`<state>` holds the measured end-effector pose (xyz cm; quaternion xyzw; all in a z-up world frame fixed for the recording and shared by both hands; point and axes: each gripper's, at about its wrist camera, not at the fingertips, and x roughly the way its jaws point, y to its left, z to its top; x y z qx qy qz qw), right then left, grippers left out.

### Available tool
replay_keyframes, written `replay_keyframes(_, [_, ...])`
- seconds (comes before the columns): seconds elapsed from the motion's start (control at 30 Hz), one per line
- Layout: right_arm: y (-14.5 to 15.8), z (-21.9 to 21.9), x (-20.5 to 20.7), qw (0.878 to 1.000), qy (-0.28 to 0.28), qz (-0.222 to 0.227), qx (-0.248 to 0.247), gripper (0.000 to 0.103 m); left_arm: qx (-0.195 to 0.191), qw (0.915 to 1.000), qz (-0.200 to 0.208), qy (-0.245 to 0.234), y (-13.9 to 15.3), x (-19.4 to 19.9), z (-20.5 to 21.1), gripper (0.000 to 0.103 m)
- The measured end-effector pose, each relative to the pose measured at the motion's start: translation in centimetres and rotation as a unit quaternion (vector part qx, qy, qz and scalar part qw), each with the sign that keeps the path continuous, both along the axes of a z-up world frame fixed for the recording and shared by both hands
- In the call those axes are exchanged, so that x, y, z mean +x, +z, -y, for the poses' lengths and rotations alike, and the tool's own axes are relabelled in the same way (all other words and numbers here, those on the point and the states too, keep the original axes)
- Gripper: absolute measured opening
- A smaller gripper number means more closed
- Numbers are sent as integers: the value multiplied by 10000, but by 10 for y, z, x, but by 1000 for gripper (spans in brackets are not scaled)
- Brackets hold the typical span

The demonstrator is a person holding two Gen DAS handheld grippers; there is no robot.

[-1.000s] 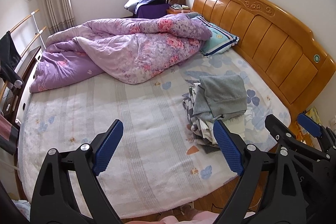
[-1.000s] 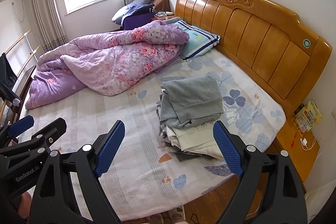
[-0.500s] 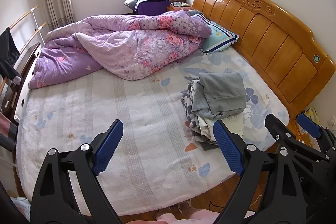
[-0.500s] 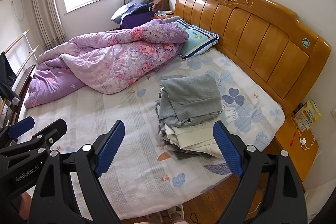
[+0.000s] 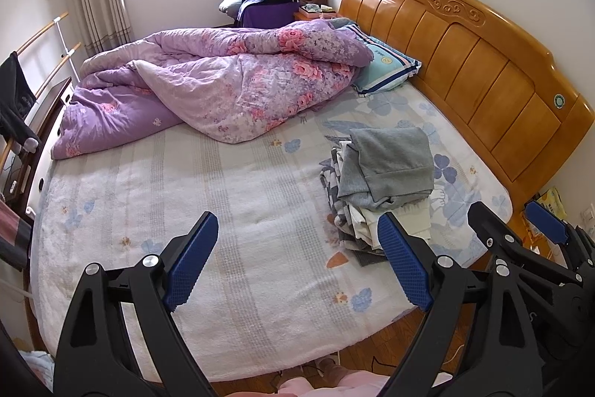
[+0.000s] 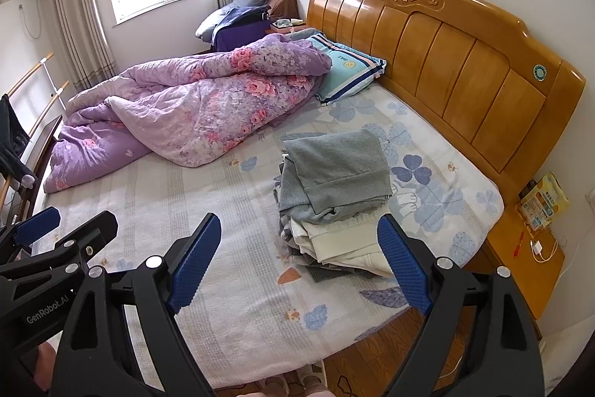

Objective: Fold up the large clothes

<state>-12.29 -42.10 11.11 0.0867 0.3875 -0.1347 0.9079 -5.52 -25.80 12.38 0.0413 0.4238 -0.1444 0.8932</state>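
Note:
A pile of folded clothes lies on the bed's right side near the headboard, a grey garment on top and white and patterned pieces under it. My left gripper is open and empty, held above the bed's near edge, left of the pile. My right gripper is open and empty, in front of the pile and apart from it. Each gripper shows at the edge of the other's view.
A crumpled purple floral quilt covers the bed's far half, with a blue striped pillow by the wooden headboard. A nightstand with a yellow packet stands at right. A rack with dark clothing stands at left.
Both grippers have drawn back and up a little from the bed, so the bed and pile look slightly farther away. The jaws stay open.

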Motion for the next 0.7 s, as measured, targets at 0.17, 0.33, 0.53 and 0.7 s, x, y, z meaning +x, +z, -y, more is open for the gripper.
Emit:
replay_keyframes(0.17, [-1,2,-8,10000,-47,-25,8,83,-20,10000,-65,-59,-1,-2,2,88])
replay_keyframes(0.33, [-2,4,-11,10000,-69,-16,5,83,-71,9999,-88,-128,-1,-6,6,88])
replay_keyframes(0.53, [-3,6,-11,10000,-78,-57,-7,83,-48,9997,-174,-193,-3,-10,11,88])
replay_keyframes(0.7, [-4,7,-11,10000,-70,-56,-1,83,-7,9997,-138,-192,-2,-12,14,88])
